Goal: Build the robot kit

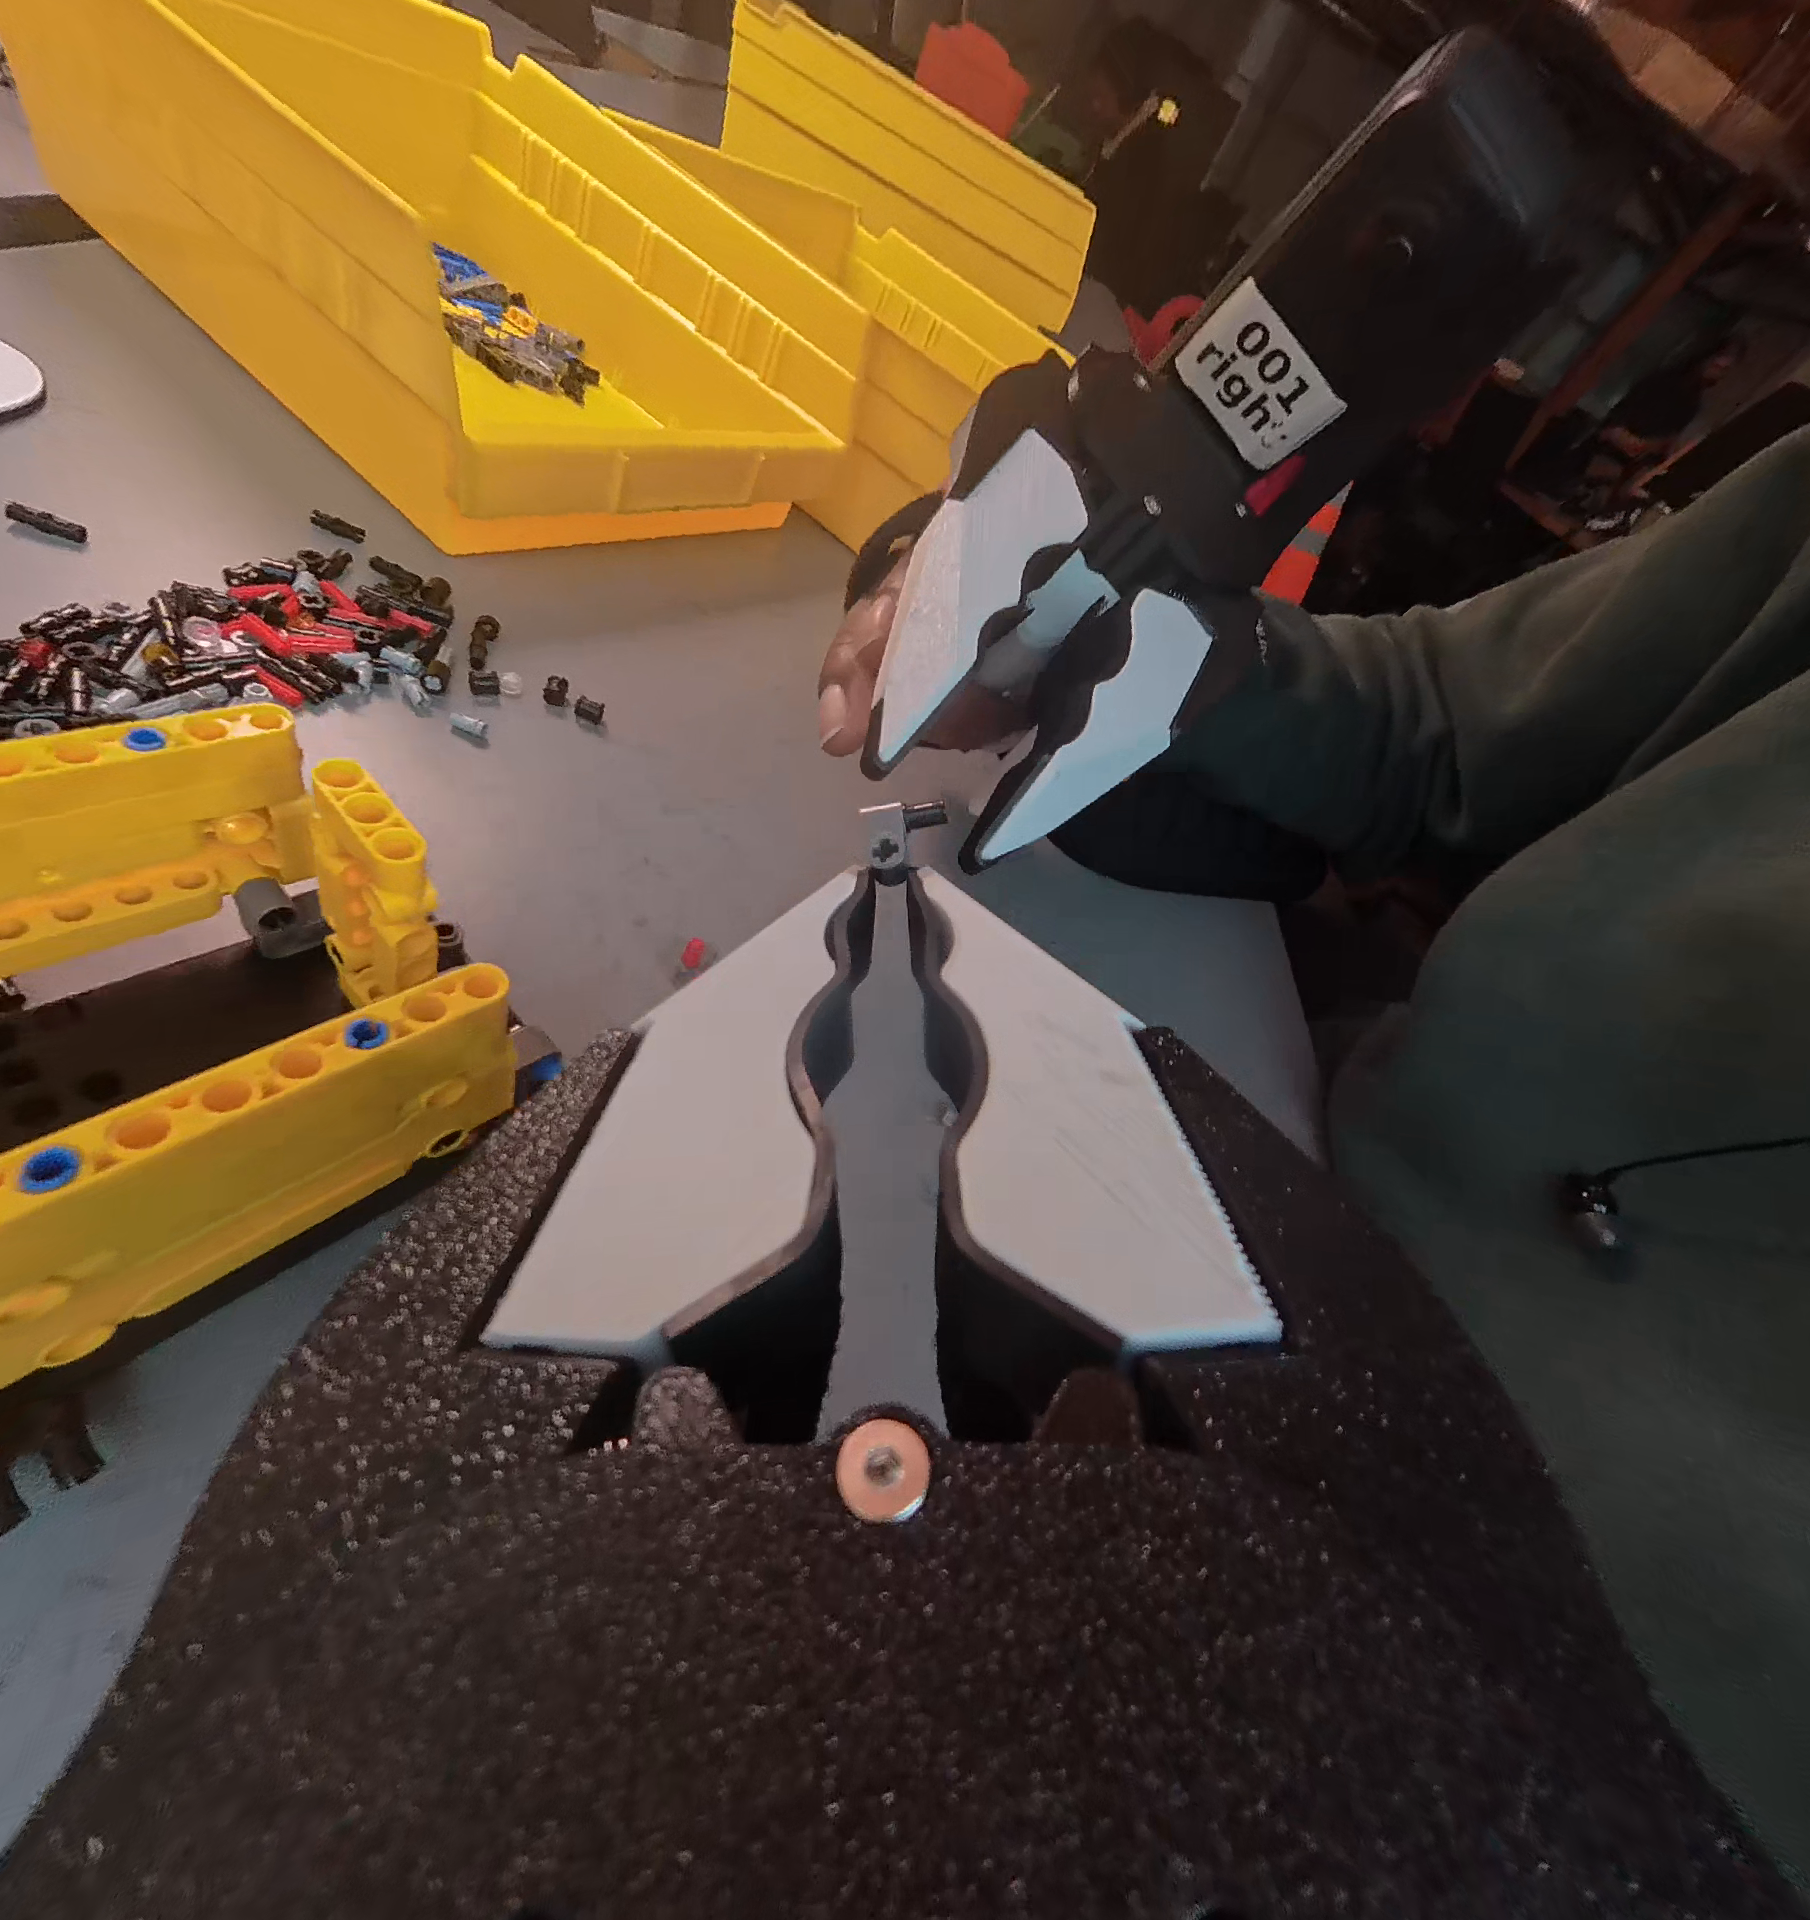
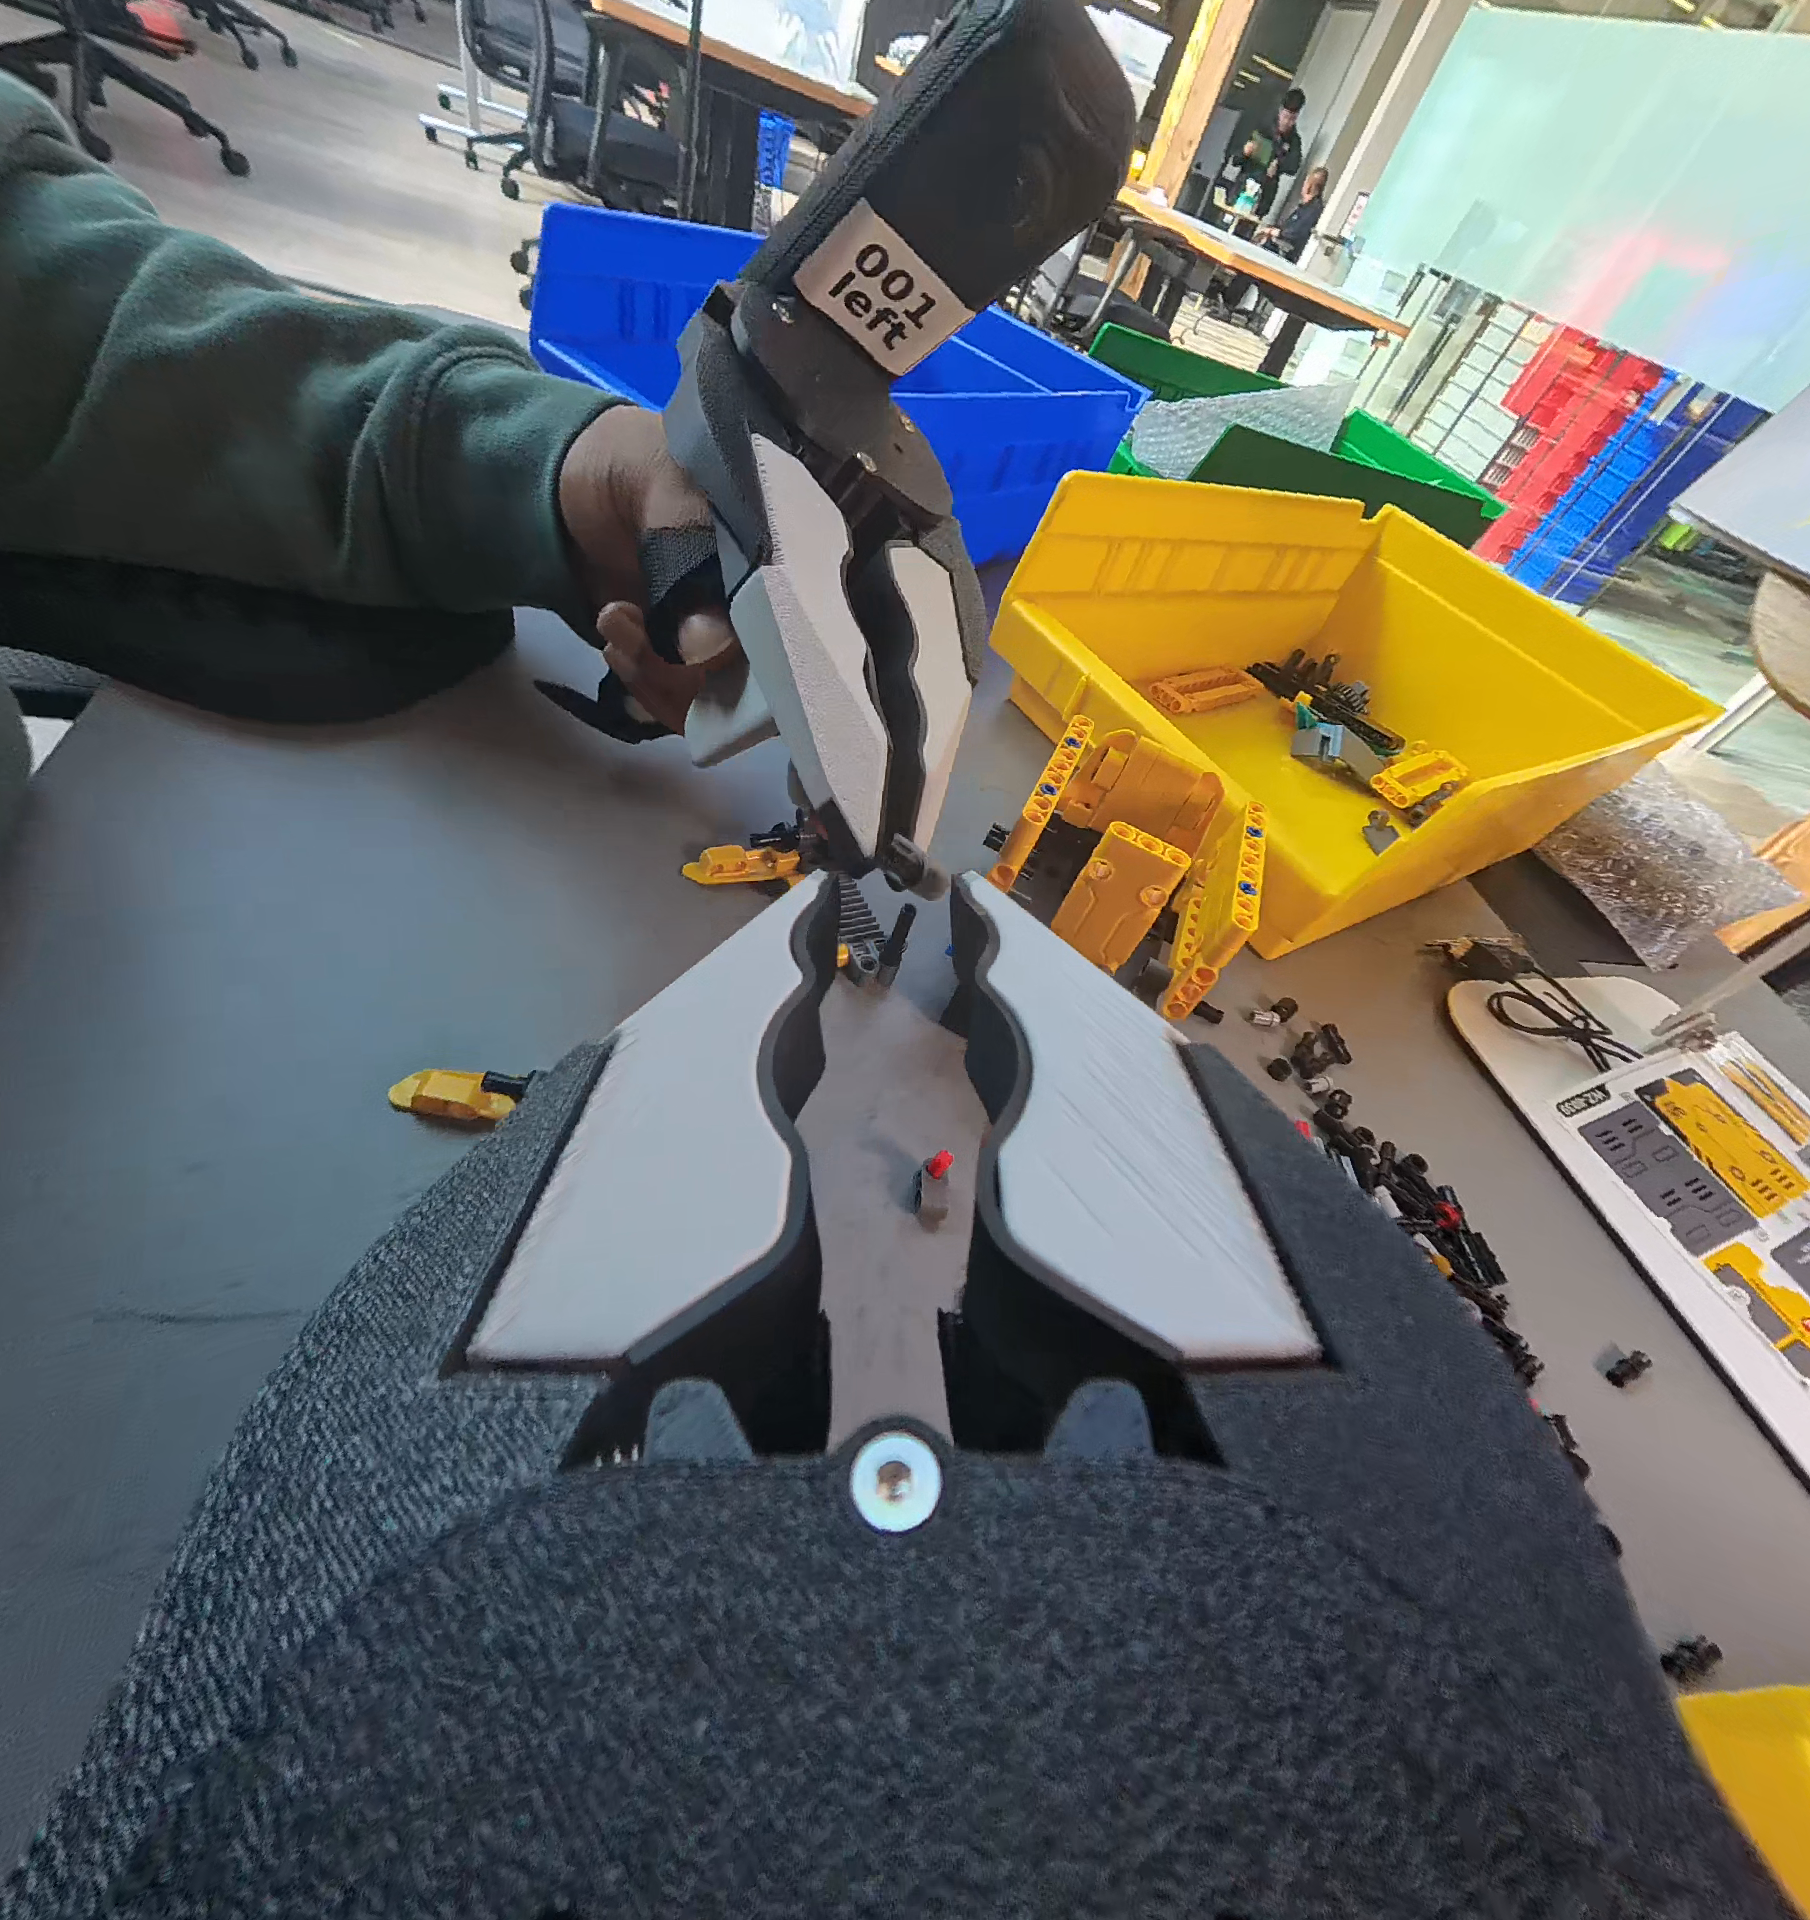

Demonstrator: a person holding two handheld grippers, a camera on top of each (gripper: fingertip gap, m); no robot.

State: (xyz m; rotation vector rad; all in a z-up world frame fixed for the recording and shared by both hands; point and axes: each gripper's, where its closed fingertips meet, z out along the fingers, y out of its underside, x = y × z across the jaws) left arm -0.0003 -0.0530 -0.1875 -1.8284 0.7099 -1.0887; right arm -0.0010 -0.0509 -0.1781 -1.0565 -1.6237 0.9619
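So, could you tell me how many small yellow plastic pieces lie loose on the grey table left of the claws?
2: one small yellow plastic piece beside the right claw's left finger, another behind the left claw's tip. Others may be hidden.

Each camera sits just behind its own gripper, looking forward and down along the fingers at the grey table, close above it. The left wrist view faces the right gripper at upper right; the right wrist view faces the left gripper at upper centre. Both share the yellow brick model.
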